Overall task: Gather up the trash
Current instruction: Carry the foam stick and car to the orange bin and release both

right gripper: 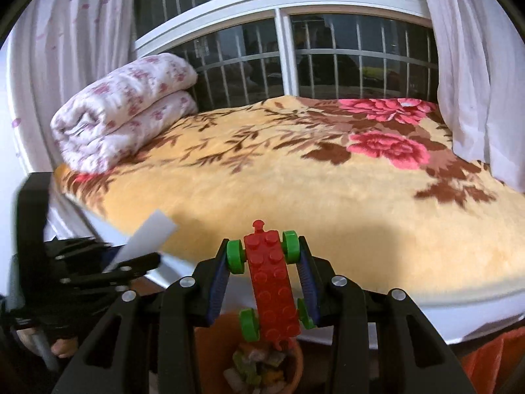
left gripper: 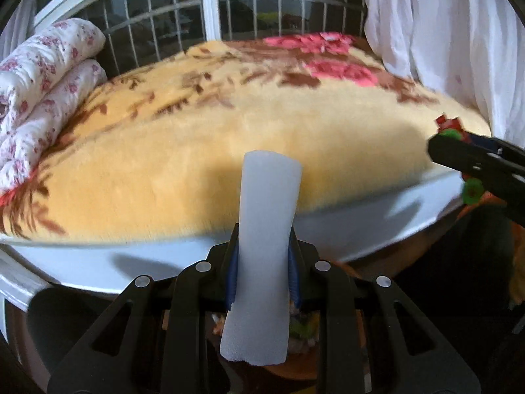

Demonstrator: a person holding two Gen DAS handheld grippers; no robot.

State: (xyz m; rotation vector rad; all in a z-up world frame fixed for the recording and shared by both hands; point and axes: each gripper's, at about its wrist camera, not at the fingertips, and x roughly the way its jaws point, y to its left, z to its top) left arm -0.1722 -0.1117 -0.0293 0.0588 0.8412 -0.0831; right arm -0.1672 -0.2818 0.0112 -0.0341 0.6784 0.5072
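Downward-tilted, both tools (left gripper: pixel 262 262) (right gripper: pixel 267 279) loaded.

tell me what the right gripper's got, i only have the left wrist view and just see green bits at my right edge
Observer: The right gripper is shut on a red brick toy car with green wheels, held lengthwise between the blue pads.
Operator: anything under it
Observer: Yes, an orange bin sits below the toy car, already holding mixed scraps.
Operator: can you see my foam from there
Observer: Yes, the white foam strip sticks up and to the right out of the left gripper, at the near-left corner of the bed.
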